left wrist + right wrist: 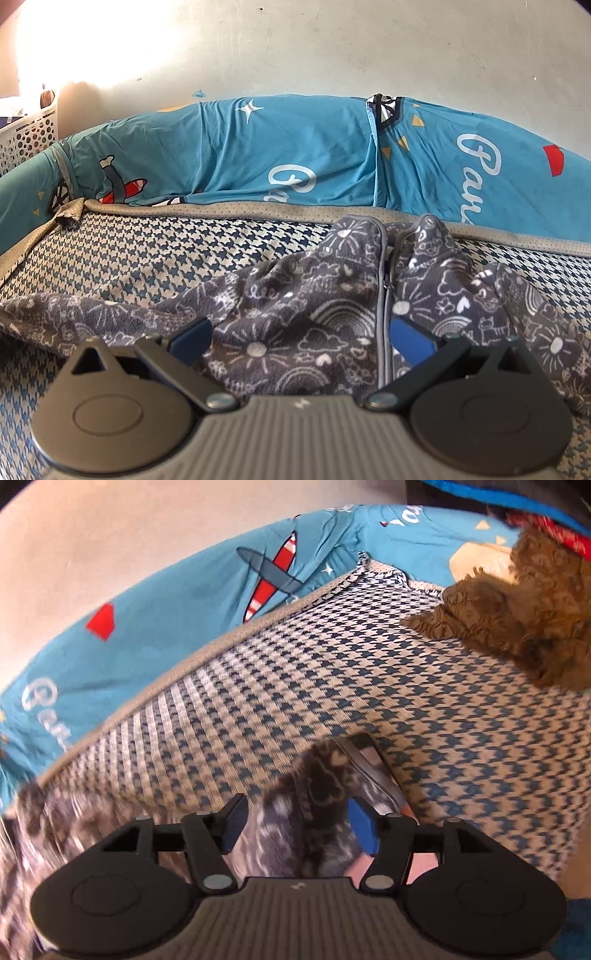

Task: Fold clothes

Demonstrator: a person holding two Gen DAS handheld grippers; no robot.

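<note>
Across the checked bed (147, 251) lies a grey fleece jacket (295, 314); both the left tool (301, 336) and right tool (299, 825) stand spread, so the thick cloth may slip and bunch.

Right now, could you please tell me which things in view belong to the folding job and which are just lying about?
For the job: grey patterned fleece jacket, left tongs, right tongs.

Lying about: blue printed pillows, brown curly fleece, white perforated basket.
</note>
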